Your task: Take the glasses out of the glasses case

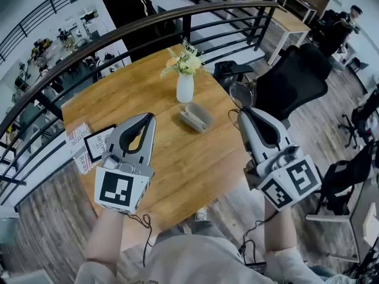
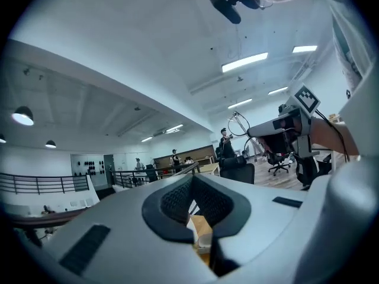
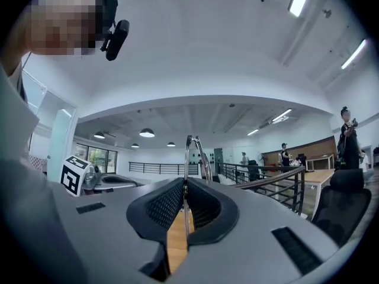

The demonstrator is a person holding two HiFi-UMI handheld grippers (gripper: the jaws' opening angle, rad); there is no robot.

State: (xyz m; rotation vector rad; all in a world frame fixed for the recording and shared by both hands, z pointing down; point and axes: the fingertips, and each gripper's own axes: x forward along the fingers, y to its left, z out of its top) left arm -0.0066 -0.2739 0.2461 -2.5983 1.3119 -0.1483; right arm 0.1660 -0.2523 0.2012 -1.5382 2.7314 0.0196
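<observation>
The grey glasses case [image 1: 195, 117] lies on the round wooden table [image 1: 177, 164], just in front of the vase. My right gripper [image 1: 243, 114] is held up over the table's right edge, shut on the thin wire-framed glasses [image 1: 240, 94]. In the right gripper view the metal frame [image 3: 188, 152] stands upright, pinched between the pads. The left gripper view shows the right gripper [image 2: 251, 132] level, with the glasses [image 2: 240, 122] at its tip. My left gripper [image 1: 148, 118] hovers over the table's left half with its tips together [image 2: 191, 182] and nothing between them.
A white vase of flowers [image 1: 185, 87] stands mid-table. Printed cards and a small framed sign [image 1: 89, 144] lie at the left edge. A black office chair [image 1: 293, 78] stands to the right, and a dark railing [image 1: 118, 34] curves behind the table.
</observation>
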